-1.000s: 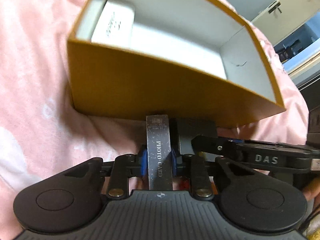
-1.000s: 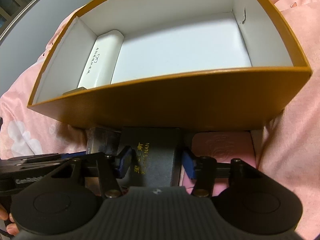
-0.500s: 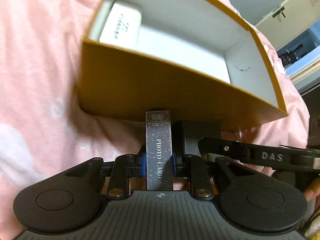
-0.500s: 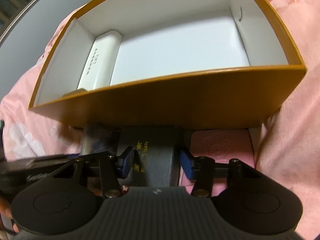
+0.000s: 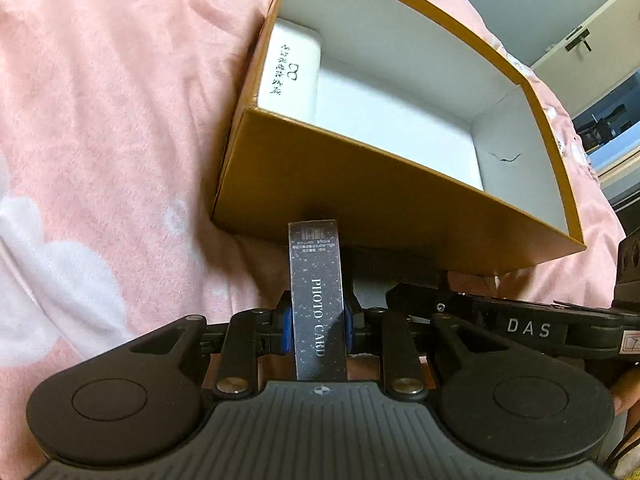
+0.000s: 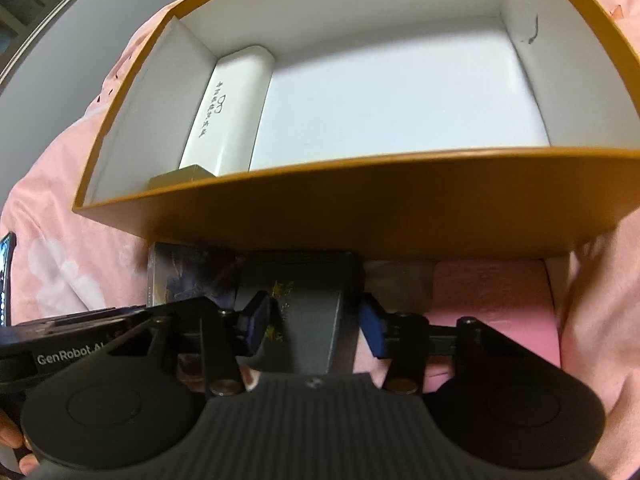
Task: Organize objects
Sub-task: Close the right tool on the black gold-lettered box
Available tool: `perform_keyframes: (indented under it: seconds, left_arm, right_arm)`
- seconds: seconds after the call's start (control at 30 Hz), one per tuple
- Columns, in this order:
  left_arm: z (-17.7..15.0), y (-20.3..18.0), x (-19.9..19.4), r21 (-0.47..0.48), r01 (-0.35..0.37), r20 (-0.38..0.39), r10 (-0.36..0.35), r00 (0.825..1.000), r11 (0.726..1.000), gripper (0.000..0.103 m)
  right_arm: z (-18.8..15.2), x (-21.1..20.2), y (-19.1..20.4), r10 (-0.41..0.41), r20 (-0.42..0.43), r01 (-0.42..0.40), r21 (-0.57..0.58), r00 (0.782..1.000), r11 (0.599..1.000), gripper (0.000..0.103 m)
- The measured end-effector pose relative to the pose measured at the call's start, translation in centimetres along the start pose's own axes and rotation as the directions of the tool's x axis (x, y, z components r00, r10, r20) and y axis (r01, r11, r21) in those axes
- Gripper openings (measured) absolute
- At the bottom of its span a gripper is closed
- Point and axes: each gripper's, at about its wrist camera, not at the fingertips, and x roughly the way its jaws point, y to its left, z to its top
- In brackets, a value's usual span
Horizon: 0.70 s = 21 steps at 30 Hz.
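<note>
An open orange box with a white inside stands on the pink blanket; it also shows in the right wrist view. A white case lies along its left wall, seen too in the right wrist view. My left gripper is shut on a narrow dark box marked PHOTO CARD, held upright just before the orange box's near wall. My right gripper is shut on a dark grey box with gold letters, low in front of the orange box.
A small gold box lies in the orange box's near left corner. A pink box and a dark picture box lie on the blanket beside my right gripper. A cabinet stands behind.
My left gripper has risen and shifted left with the photo card box. My right gripper has closed on the dark grey box and lifted it slightly.
</note>
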Motion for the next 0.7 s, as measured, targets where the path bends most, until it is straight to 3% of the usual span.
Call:
perform_keyframes:
  seconds: [0.1,0.13,0.33,0.5,0.7]
  left_arm:
    - [-0.1,-0.2,0.8,-0.002,-0.002,0.002,0.002,1.0,1.0,0.027]
    - [-0.4,0.0,0.5,-0.002,-0.002,0.005,0.002,1.0,1.0,0.027]
    - [-0.5,0.0,0.5,-0.003,-0.004,0.007,0.004,1.0,1.0,0.027]
    - [-0.5,0.1,0.8,-0.011,-0.005,0.004,0.005,1.0,1.0,0.027]
    - [-0.6,0.4,0.3,-0.008,-0.008,0.004,0.009,1.0,1.0,0.027]
  right_arm:
    - [0.1,0.3,-1.3,0.017,-0.016,-0.016,0.058,1.0,0.998,0.059]
    - [0.1,0.5,-1.6,0.011,-0.022,-0.01,0.076,1.0,0.997,0.067]
    - [0.8,1.6,-2.6,0.055,-0.047,-0.049,0.109,0.997,0.993,0.072]
    - [1.0,2.1,-2.7,0.074,-0.065,-0.067,0.108,0.995,0.992,0.072]
    - [0.4,1.4,-1.9,0.08,-0.047,-0.077,0.061,0.996,0.995,0.061]
